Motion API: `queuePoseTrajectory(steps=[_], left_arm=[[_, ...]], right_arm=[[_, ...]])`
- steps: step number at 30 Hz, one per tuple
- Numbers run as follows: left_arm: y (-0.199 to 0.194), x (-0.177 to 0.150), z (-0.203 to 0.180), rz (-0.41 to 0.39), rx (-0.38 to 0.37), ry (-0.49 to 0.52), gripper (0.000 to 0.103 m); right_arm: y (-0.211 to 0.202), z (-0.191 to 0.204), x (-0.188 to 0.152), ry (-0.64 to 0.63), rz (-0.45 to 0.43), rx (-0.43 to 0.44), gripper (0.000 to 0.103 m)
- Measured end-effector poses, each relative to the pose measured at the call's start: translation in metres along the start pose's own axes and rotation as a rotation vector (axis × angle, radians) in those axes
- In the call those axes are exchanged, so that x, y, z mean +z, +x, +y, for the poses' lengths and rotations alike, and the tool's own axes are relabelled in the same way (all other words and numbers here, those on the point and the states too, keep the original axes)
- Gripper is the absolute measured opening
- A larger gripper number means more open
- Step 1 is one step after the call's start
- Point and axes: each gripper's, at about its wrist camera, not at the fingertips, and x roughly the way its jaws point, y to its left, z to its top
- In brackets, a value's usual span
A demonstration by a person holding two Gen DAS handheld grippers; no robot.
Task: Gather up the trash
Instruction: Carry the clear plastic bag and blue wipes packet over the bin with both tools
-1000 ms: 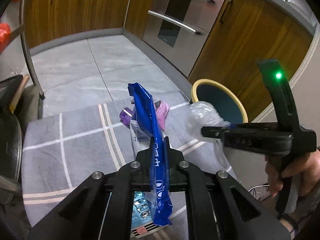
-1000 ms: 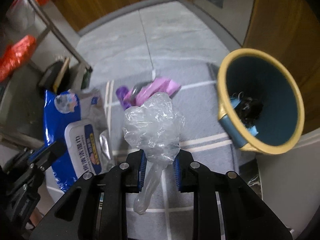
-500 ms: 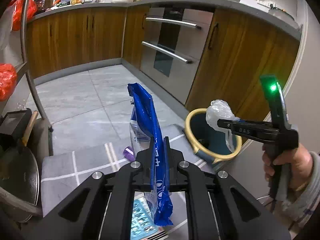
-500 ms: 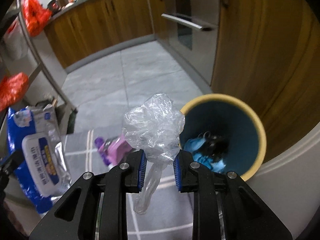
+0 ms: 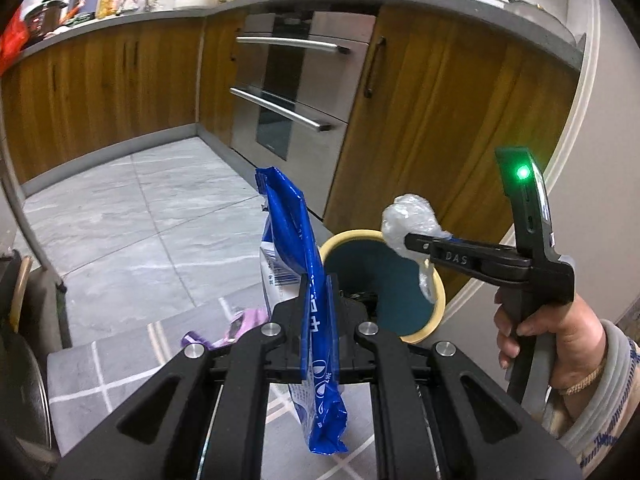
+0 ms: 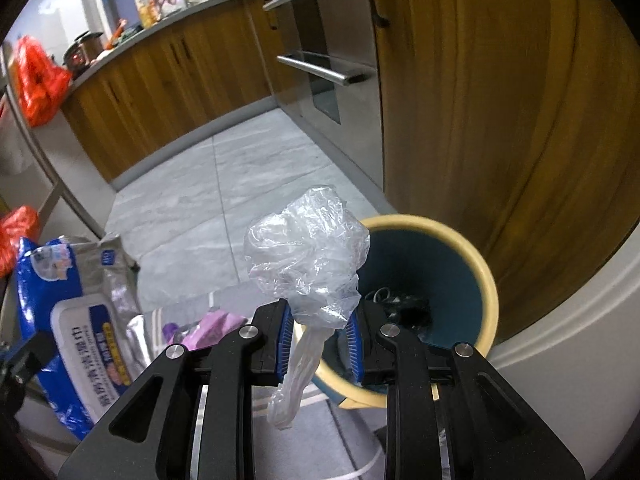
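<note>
A grey rug with pale stripes (image 5: 120, 364) lies on the grey tiled kitchen floor (image 5: 132, 208), wooden cabinets (image 5: 100, 92) and a steel oven (image 5: 292, 92) beyond. The right tongs (image 6: 320, 340) clamp a crumpled clear plastic bag (image 6: 308, 256) above the yellow-rimmed blue bin (image 6: 486, 280); the left tongs (image 5: 318, 320) pinch a blue wipes packet (image 5: 296, 232).

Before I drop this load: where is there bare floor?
Bare grey tiles lie between the cabinets, the oven and the rug. It is crowded by the bin: purple wrapper, both grippers.
</note>
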Motion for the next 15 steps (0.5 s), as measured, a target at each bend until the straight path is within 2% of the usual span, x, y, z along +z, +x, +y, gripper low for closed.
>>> queuePoseTrajectory(steps=[5, 15], left_arm=[[0.026, 0.011, -0.016, 0.026, -0.025, 0.045, 0.007], [0.088, 0.023, -0.035, 0.101, -0.075, 0.091, 0.007]], right_arm=[[0.015, -0.016, 0.006, 0.007, 0.023, -0.04, 0.025], [0.06, -0.062, 0.006, 0.104, 0.115, -0.105, 0.025]])
